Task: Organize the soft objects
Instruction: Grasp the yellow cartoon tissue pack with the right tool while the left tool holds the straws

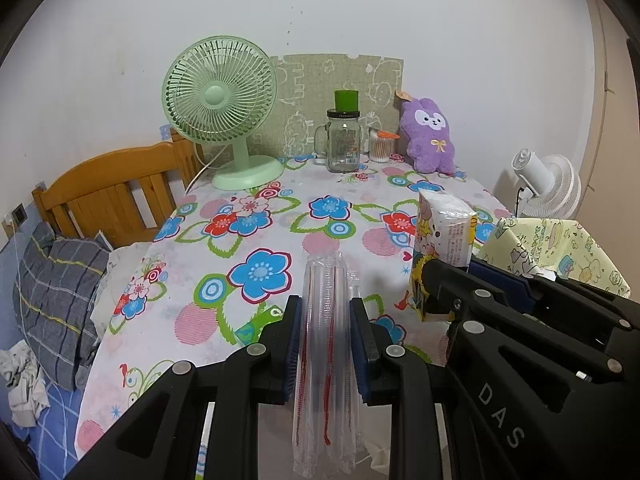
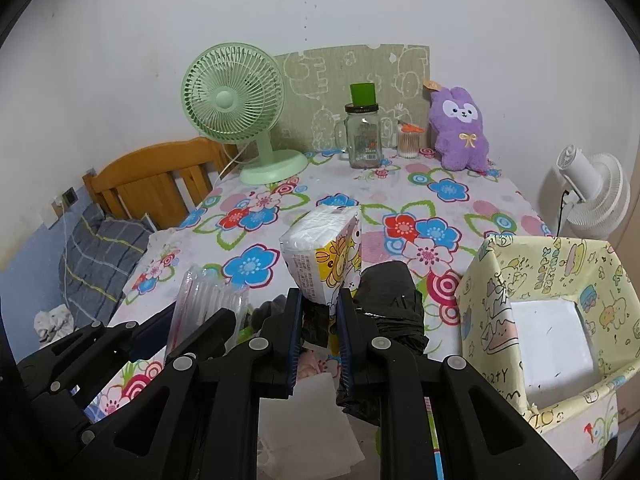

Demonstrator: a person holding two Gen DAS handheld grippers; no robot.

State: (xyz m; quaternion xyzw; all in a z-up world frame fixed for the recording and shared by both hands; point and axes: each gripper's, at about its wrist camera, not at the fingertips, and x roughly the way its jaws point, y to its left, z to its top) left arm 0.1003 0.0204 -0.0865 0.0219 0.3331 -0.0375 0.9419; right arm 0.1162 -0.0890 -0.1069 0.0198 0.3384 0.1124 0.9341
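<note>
Left wrist view: left gripper [image 1: 326,332] clamped on clear plastic pack [image 1: 326,360], raised over near desk [image 1: 280,236] edge. Right gripper [image 2: 318,328] clamped on tissue pack [image 2: 324,252], left of paper-lined box [image 2: 548,320]. Neither boxed yet; purple plush [image 2: 460,132] waiting far right.

the middle of the table [image 1: 256,236] lies open to you, flowered cloth with nothing standing on it. along the back wall the green fan [image 1: 220,96], glass jar [image 1: 343,142], swab pot [image 1: 379,146] and purple plush [image 1: 430,136] form a row. on your right the paper-covered box [image 2: 560,308] gapes open-topped, a black bundle [image 2: 394,300] just beside it.
</note>
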